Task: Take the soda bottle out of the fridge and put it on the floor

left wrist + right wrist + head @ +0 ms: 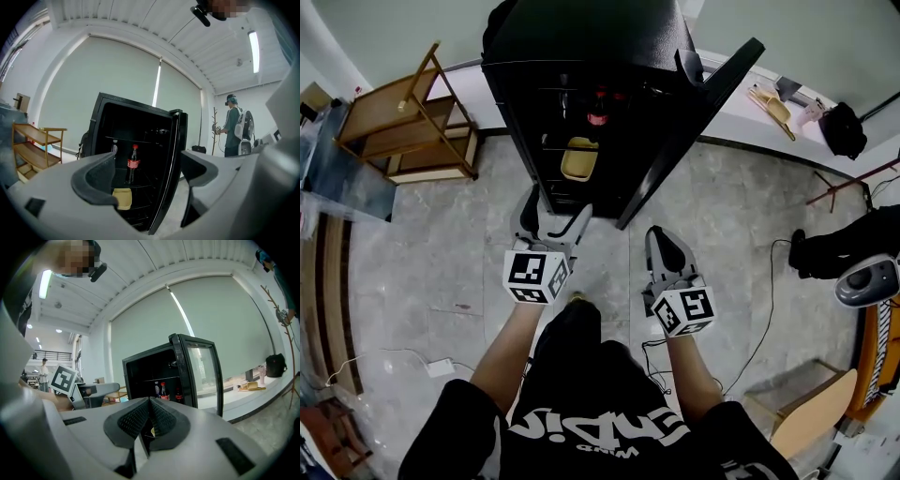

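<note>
Black and standing with its door open, the mini fridge (581,56) faces both claws. The soda bottle (133,163) stands upright on its middle shelf, above a yellow tub (123,198) on the shelf below. The left claw (150,180) has its jaws spread wide with nothing between them. The right claw (149,420) is pressed together and empty. A good reach would likely keep the left claw level, aim at the bottle's body, and steer clear of the small clear bottle (114,149) beside it. In the head view the dark interior swallows all but the soda's red cap and label, and how many bottles share that shelf is hard to make out.
</note>
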